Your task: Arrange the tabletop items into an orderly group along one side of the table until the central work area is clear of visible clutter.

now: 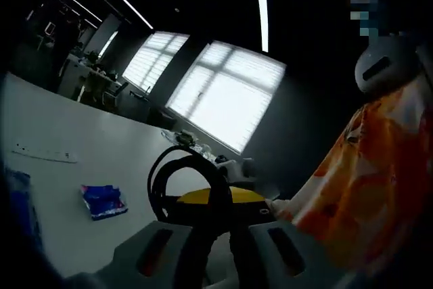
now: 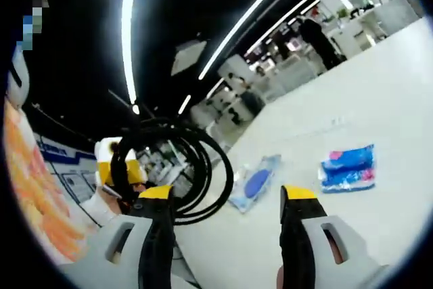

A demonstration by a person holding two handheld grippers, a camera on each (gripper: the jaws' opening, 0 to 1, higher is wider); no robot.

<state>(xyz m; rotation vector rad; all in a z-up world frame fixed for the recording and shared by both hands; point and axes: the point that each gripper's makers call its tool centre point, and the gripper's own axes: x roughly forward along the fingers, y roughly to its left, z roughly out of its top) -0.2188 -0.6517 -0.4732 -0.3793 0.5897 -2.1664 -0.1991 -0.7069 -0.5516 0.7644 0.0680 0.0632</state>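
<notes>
My left gripper (image 1: 214,202) has its yellow tips together, shut on a coil of black cable (image 1: 184,182) held up above the white table (image 1: 81,140). In the right gripper view that same cable coil (image 2: 177,167) hangs from the left gripper (image 2: 116,162) at the left. My right gripper (image 2: 227,193) stands open beside it, the coil's loops partly behind its left jaw and nothing between its fingers. On the table lie a blue packet (image 1: 103,201), a blue and pink packet (image 2: 348,167) and a clear packet with a blue item (image 2: 254,183).
A person in orange patterned clothing (image 1: 369,181) stands close at the right of the left gripper view. A white strip (image 1: 44,156) lies on the table at the left, and small items (image 1: 189,141) sit at its far edge. Desks and a standing person (image 2: 318,38) are far off.
</notes>
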